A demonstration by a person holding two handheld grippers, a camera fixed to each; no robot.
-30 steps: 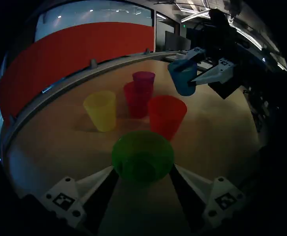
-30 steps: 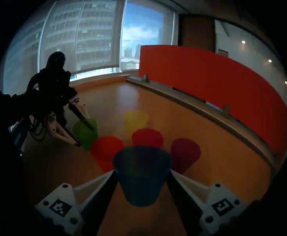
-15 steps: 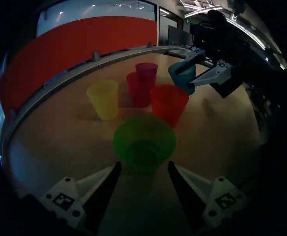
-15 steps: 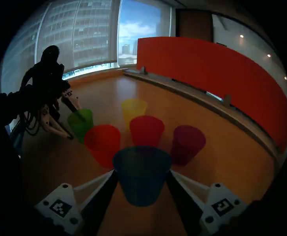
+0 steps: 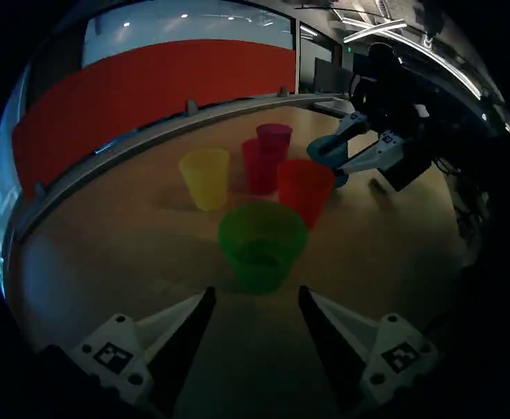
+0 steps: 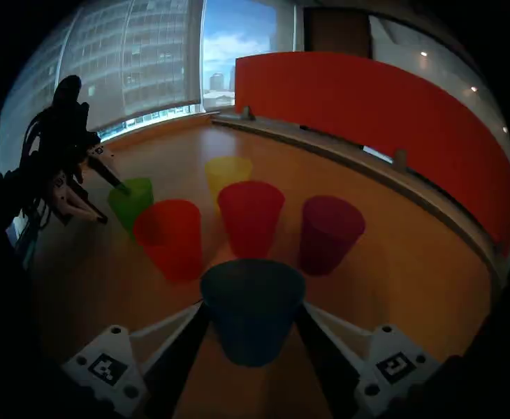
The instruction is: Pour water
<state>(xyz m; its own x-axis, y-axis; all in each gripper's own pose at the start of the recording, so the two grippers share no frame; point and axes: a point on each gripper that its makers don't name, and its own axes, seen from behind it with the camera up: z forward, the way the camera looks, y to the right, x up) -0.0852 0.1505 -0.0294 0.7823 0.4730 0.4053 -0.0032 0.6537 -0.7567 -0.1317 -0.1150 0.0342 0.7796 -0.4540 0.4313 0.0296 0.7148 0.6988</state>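
Curved wooden worktop (image 5: 115,279), backed by a long red partition (image 5: 150,84). Windows (image 6: 136,63) onto tower blocks lay at 11 o'clock in the right gripper view.

Green cup (image 5: 262,244): upright on the worktop, just ahead of the left gripper (image 5: 255,295), whose jaws stood apart and held nothing.

Read from the green cup in the left gripper view:
- orange cup (image 5: 305,188) at 1 o'clock
- yellow cup (image 5: 205,176) at 11 o'clock
- red cup (image 5: 258,166) at 12 o'clock, with the magenta cup (image 5: 274,135) just behind it

Blue cup (image 6: 253,286): upright, clamped between the jaws of the right gripper (image 6: 252,311), at 6 o'clock of the red cup in the right gripper view. In the left gripper view it hung low behind the orange cup. Whether any cup held water could not be told.
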